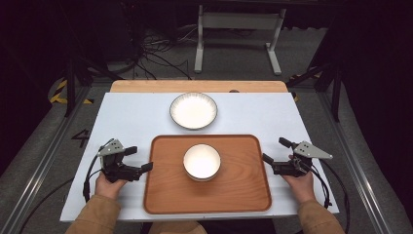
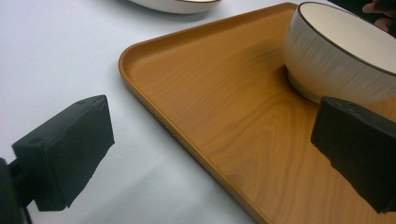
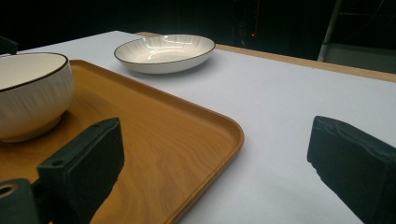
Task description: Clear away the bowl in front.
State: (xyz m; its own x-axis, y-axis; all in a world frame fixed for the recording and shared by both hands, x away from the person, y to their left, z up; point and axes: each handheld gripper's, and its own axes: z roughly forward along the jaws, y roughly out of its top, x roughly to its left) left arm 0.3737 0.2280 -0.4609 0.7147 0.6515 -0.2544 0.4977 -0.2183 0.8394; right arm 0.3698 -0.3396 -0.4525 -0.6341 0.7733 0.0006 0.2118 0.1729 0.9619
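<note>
Flanking the orange-brown wooden tray [image 1: 160,195] at lower centre, left gripper [image 1: 138,160] and right gripper [image 1: 274,151] hold jaws apart, nothing grasped, the white ribbed bowl [image 1: 201,162] untouched.

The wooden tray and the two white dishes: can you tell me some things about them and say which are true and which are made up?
1. The deep white bowl with the dark rim stands on the orange-brown wooden tray. True.
2. The shallow white plate with the dark rim lies on the tray too. False: it sits on the white tabletop, beyond the tray's far edge.
3. The left gripper is shut on the tray's rim. False: its jaws stand apart, one over the tabletop and one over the tray, clamping nothing.
4. The right gripper is open, beside the tray's right edge. True.
5. The bowl is full of soup. False: it looks empty.
</note>
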